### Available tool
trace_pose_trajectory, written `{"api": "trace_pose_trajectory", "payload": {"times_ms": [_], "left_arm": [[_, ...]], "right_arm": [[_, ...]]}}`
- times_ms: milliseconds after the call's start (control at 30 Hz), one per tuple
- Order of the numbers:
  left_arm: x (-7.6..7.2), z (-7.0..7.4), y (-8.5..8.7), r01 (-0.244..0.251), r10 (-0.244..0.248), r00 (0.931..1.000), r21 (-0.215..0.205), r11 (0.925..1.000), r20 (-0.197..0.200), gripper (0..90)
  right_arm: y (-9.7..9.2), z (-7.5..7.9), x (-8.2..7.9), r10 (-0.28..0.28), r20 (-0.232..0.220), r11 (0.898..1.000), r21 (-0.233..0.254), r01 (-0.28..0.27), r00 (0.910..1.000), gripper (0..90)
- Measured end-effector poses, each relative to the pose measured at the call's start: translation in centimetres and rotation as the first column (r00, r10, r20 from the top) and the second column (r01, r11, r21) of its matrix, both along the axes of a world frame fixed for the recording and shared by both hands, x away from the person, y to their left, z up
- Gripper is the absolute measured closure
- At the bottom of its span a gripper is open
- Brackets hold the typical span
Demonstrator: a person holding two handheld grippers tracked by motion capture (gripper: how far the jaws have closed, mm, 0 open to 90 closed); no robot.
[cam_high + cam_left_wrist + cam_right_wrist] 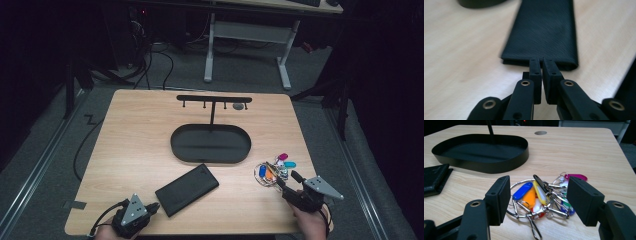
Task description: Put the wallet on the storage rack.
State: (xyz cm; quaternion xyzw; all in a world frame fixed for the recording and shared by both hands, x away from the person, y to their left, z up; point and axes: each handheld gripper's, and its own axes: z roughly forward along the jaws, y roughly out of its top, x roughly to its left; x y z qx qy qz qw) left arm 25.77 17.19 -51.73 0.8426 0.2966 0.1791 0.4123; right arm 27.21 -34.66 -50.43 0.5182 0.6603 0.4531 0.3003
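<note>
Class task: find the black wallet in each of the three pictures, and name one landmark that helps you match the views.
High view: black wallet lies lower centre, angled.
Left gripper view: upper centre, just past the jaws.
Right gripper view: far left edge.
Shared landmark: the black oval tray, beyond the wallet.

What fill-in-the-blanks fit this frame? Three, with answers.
1. The right gripper has its fingers open around a bunch of ____.
2. The left gripper, fingers nearly closed, points at the near end of a black ____.
3. The black hook stand rises from an oval ____.

Missing words: keys; wallet; tray.
</note>
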Motion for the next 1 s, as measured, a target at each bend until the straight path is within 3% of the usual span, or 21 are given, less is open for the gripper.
{"api": "trace_pose_trajectory", "payload": {"times_ms": [100, 200, 267, 367, 467, 567, 633, 700, 900, 1000], "left_arm": [[0.4, 0.1, -0.8, 0.017, -0.017, 0.9998, -0.004, 0.9998, 0.008, 79.9], [0.8, 0.4, -2.9, 0.055, -0.056, 0.9975, 0.030, 0.9981, 0.042, 73.9], [1.3, 0.7, -4.3, 0.088, -0.089, 0.9953, 0.032, 0.9956, 0.037, 70.6], [0.9, 1.3, -6.9, 0.182, -0.182, 0.9828, 0.023, 0.9831, 0.030, 74.3], [0.3, 0.5, -9.0, 0.224, -0.226, 0.9741, 0.085, 0.9709, 0.012, 80.7], [0.9, -0.3, -9.9, 0.196, -0.196, 0.9805, 0.124, 0.9728, -0.009, 84.6], [1.4, -0.2, -10.0, 0.179, -0.178, 0.9839, 0.104, 0.9784, -0.016, 87.5], [1.7, -0.1, -10.3, 0.164, -0.166, 0.9861, 0.116, 0.9796, 0.003, 89.1], [2.4, -0.2, -10.9, 0.160, -0.162, 0.9866, 0.117, 0.9802, 0.013, 89.2], [2.3, 0.2, -10.5, 0.163, -0.166, 0.9857, 0.088, 0.9826, 0.028, 86.2]], "right_arm": [[-0.4, -0.1, -0.3, -0.010, -0.003, 1.000, -0.003, 0.010, 0.9999, 36.4], [-0.8, -0.2, -0.8, -0.027, -0.003, 1.000, -0.003, 0.027, 0.9996, 36.6], [-1.0, -0.2, -1.0, -0.036, -0.005, 0.999, -0.003, 0.036, 0.9994, 36.8], [-1.4, -0.2, -1.4, -0.049, -0.003, 0.999, -0.001, 0.049, 0.9988, 36.9], [-1.7, -0.2, -1.6, -0.060, -0.005, 0.998, 0.005, 0.060, 0.9982, 36.9], [-1.9, -0.4, -1.6, -0.063, -0.013, 0.998, 0.015, 0.064, 0.9979, 37.0], [-1.9, -0.4, -1.5, -0.062, -0.013, 0.998, 0.020, 0.063, 0.9980, 37.0], [-1.8, -0.4, -1.5, -0.058, -0.014, 0.998, 0.018, 0.058, 0.9982, 37.0], [-1.6, -0.4, -1.2, -0.047, -0.018, 0.999, 0.017, 0.047, 0.9987, 37.0], [-1.5, -0.4, -1.1, -0.043, -0.017, 0.999, 0.014, 0.043, 0.9989, 37.0]]}}
